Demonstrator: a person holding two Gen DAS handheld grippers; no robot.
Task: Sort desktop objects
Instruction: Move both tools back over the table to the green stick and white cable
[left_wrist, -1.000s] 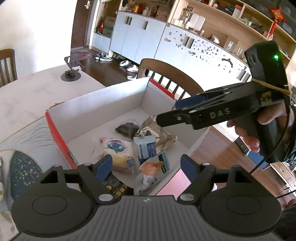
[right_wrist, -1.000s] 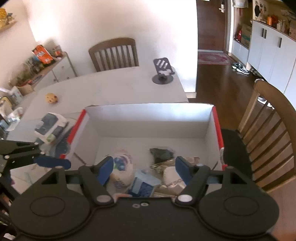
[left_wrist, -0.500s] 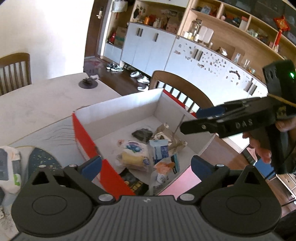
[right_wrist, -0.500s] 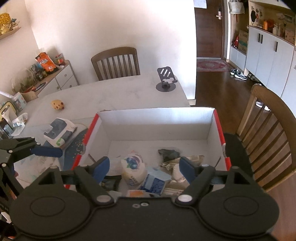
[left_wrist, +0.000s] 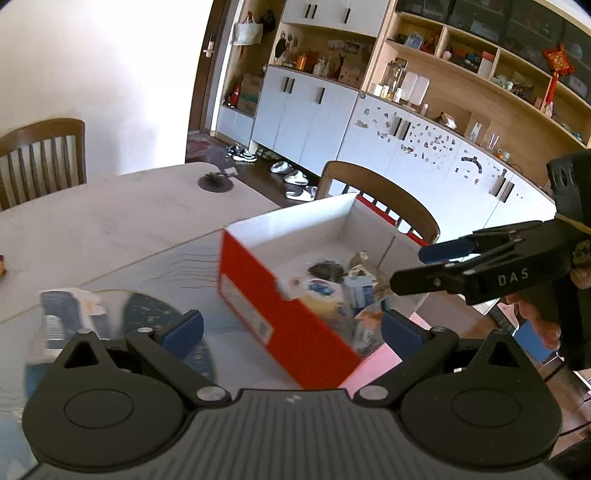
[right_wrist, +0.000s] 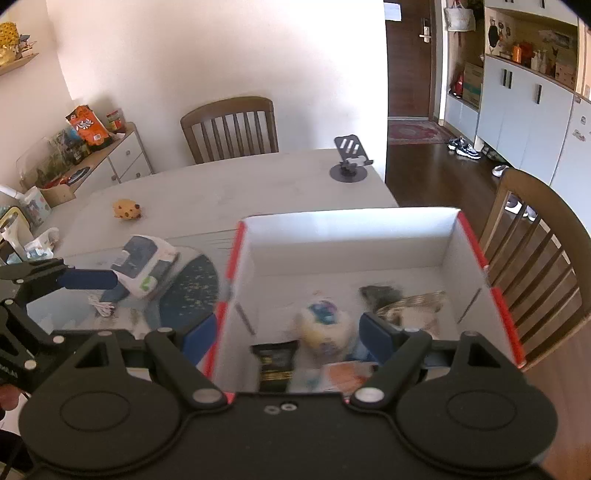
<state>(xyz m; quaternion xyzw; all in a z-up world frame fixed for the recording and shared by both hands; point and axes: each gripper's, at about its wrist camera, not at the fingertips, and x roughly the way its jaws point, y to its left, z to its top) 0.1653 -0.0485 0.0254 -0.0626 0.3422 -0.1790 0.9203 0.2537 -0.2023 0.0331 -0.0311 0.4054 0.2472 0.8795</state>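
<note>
Both grippers empty. Left gripper jaws wide, just been opening, nothing between the pads, only the near red wall of the box in the gap. Right gripper also wide, jaws just been opening a bit, nothing clamped; it hangs over the box's near left corner.

Box holds the sorted stuff: a round yellow-and-white packet, a black sachet, a crumpled foil wrapper, a blue-and-white carton (labels too blurred to read).

Still out on the table: a blue-and-white tissue pack lying on a dark speckled mat, just left of the box; a small yellow spotted toy further back; a phone stand at the far edge.

Key relation: the tissue pack lies to the left of the box, and the left gripper's fingertip is right beside it. Its long axis runs diagonally, near-left to far-right. My read: left hand is the nearer one and should take it across the short side.
</note>
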